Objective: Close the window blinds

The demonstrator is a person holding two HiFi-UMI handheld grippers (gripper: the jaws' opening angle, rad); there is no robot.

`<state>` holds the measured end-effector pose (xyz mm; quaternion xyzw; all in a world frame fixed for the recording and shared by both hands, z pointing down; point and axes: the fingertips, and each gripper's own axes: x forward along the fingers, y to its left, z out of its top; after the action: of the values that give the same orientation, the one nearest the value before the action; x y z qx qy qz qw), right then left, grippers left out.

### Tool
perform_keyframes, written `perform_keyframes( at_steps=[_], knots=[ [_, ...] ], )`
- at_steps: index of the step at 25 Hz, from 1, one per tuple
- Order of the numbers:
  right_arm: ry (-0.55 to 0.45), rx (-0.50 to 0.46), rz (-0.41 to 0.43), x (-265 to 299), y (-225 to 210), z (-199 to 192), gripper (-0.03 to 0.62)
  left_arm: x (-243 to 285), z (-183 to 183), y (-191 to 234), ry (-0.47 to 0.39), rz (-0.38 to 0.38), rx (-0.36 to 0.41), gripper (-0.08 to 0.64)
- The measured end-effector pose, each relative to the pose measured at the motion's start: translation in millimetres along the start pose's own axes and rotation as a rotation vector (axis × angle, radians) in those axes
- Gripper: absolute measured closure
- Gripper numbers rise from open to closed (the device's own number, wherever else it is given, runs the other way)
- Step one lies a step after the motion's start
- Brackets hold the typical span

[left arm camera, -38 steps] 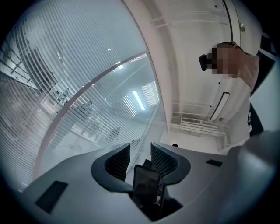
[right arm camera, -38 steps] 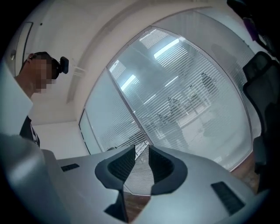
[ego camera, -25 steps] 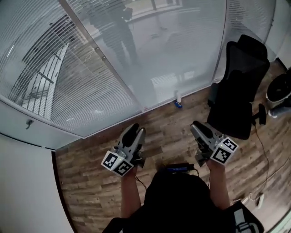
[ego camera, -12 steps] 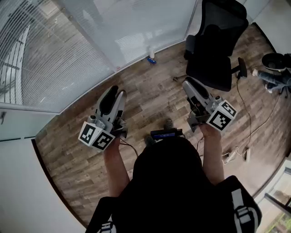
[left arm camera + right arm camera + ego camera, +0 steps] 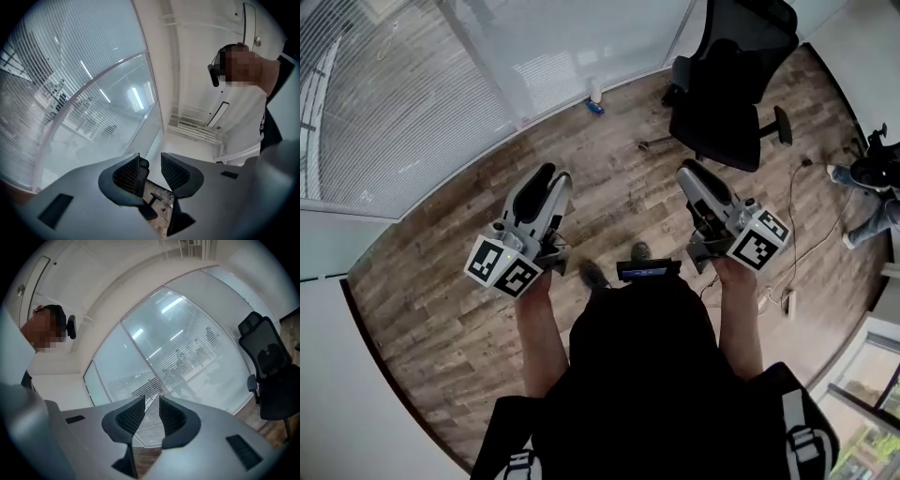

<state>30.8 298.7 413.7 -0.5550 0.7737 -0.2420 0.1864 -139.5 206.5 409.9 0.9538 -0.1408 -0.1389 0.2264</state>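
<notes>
Window blinds (image 5: 394,112): seen at upper left, well apart from both tools. Left tool (image 5: 547,178): held over wooden floor (image 5: 422,291), jaws parted, nothing gripped. Right tool (image 5: 694,178): jaws narrowly parted, empty. Office chair (image 5: 722,103): placed upper right.
</notes>
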Motion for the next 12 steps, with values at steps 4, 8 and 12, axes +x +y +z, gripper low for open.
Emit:
perform_keyframes(
  at_steps=[4,8,12],
  knots=[
    [0.015,-0.015,0.092,26,2,9,0.495,1,21,1,-0.039,0.038,0.063,0.405],
    [0.002,-0.041,0.173,28,19,13,0.518,-8,31,-10,-0.072,0.063,0.109,0.405],
    [-0.012,-0.007,0.194,12,1,14,0.551,7,12,-30,-0.022,0.058,0.124,0.406]
  ],
)
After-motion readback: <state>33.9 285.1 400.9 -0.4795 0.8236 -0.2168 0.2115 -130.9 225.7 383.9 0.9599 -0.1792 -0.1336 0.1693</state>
